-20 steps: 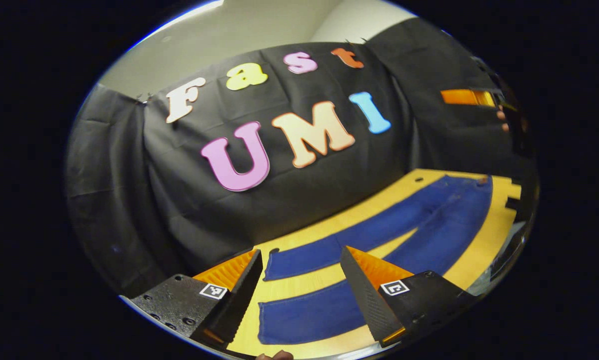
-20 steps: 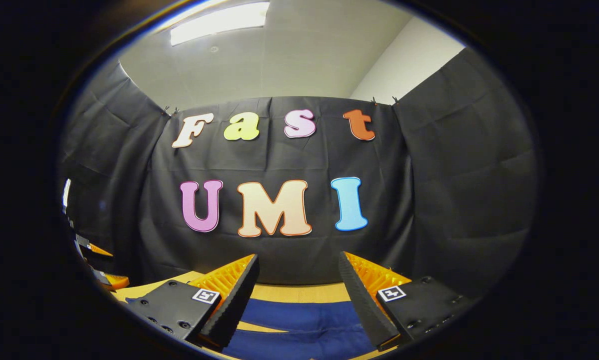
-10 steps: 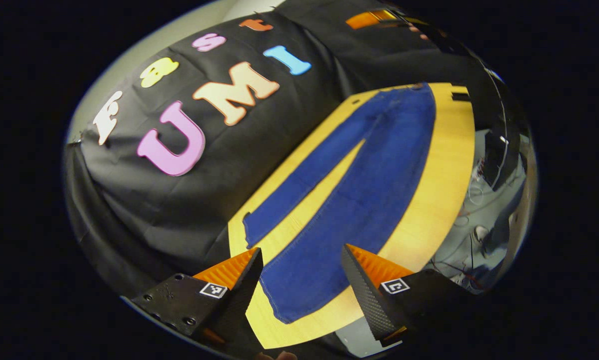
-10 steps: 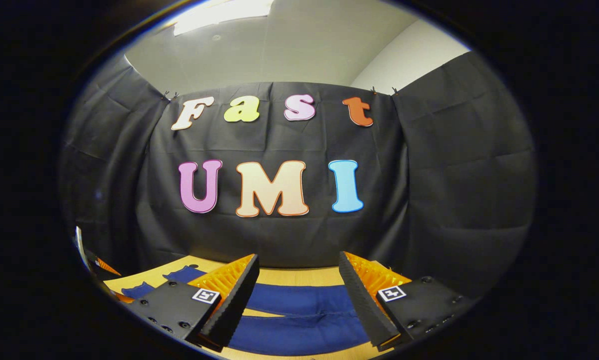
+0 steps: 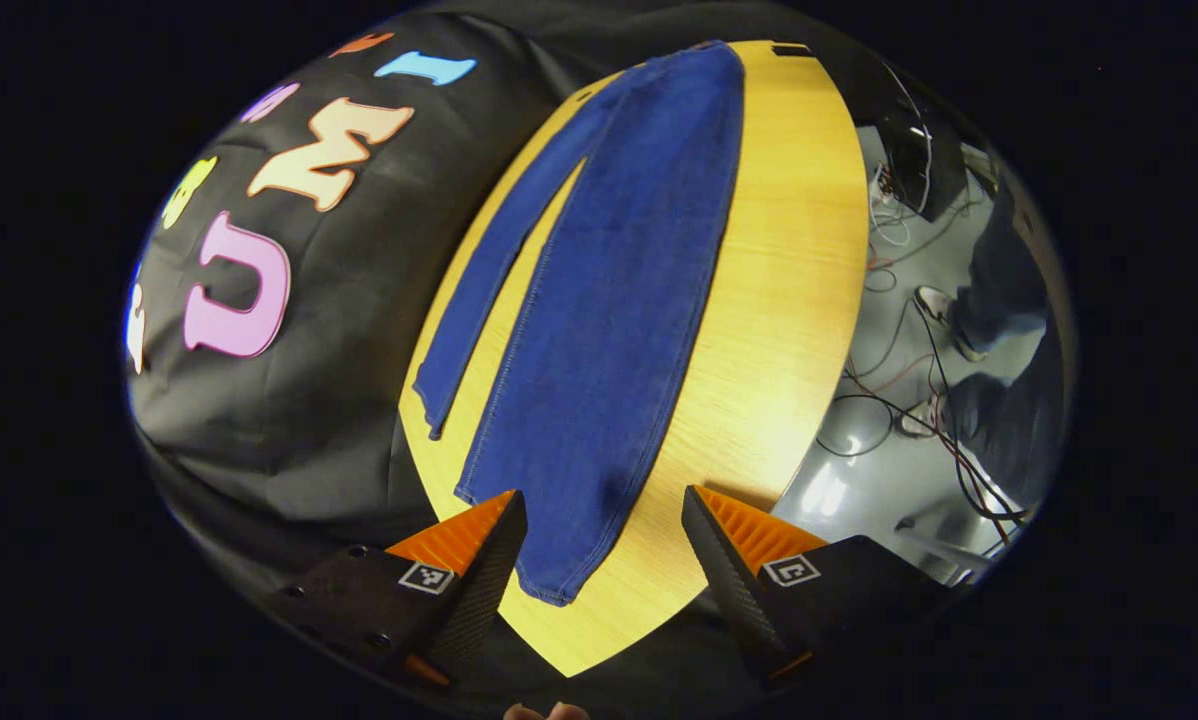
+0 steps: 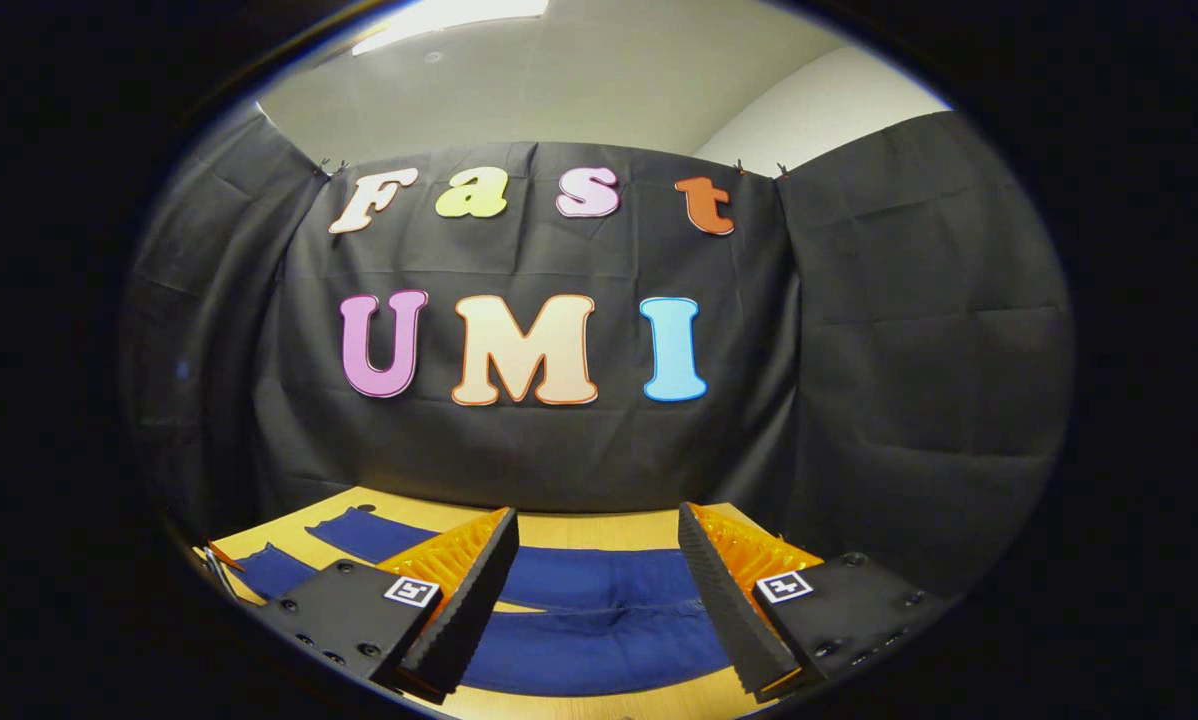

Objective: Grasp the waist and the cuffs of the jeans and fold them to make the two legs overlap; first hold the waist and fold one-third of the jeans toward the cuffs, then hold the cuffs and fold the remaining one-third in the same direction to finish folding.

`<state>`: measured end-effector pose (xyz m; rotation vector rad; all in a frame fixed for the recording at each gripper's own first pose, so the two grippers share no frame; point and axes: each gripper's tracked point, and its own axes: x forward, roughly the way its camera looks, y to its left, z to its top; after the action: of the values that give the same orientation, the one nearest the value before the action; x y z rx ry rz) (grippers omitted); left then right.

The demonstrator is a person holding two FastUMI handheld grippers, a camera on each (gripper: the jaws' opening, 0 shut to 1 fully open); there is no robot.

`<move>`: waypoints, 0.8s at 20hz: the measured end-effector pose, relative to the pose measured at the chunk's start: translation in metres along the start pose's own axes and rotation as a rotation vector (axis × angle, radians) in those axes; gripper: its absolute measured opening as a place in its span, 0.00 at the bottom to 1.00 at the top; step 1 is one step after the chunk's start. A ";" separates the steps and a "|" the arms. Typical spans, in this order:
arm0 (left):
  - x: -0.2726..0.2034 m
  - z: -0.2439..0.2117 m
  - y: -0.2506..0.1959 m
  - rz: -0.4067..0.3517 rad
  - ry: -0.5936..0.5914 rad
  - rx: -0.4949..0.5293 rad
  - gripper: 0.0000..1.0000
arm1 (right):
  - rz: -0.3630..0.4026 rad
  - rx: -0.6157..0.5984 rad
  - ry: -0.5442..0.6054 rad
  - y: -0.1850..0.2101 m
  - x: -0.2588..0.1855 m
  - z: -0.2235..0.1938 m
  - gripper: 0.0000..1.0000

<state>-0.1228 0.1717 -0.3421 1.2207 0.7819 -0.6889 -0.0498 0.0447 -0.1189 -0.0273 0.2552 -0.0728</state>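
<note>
Above the table (image 5: 789, 300) edge, both spread claws hover over flat jeans (image 5: 619, 300).

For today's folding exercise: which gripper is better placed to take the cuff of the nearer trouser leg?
Probably left: the left gripper hangs open with that cuff of the jeans between its fingers; the right gripper faces mid-leg.

Black cloth wall (image 6: 909, 380) hangs behind the yellow wooden tabletop (image 5: 779, 300); tangled cables (image 5: 909, 390) cross the glossy grey floor (image 5: 859, 480).
</note>
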 end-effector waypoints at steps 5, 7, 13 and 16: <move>0.026 0.008 0.018 -0.004 -0.005 0.103 0.84 | -0.040 -0.016 0.004 -0.011 -0.003 -0.002 0.99; 0.038 0.012 0.030 -0.002 -0.007 0.135 0.84 | -0.056 -0.008 0.011 -0.014 -0.003 -0.003 0.99; 0.064 0.013 0.032 -0.156 0.003 0.123 0.66 | -0.083 -0.037 0.016 -0.011 -0.004 -0.005 0.99; 0.062 0.012 0.020 -0.210 0.021 0.115 0.25 | -0.070 -0.061 0.019 -0.007 -0.001 -0.008 0.99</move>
<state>-0.0701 0.1613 -0.3802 1.2623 0.9063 -0.9037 -0.0530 0.0374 -0.1265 -0.0967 0.2756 -0.1351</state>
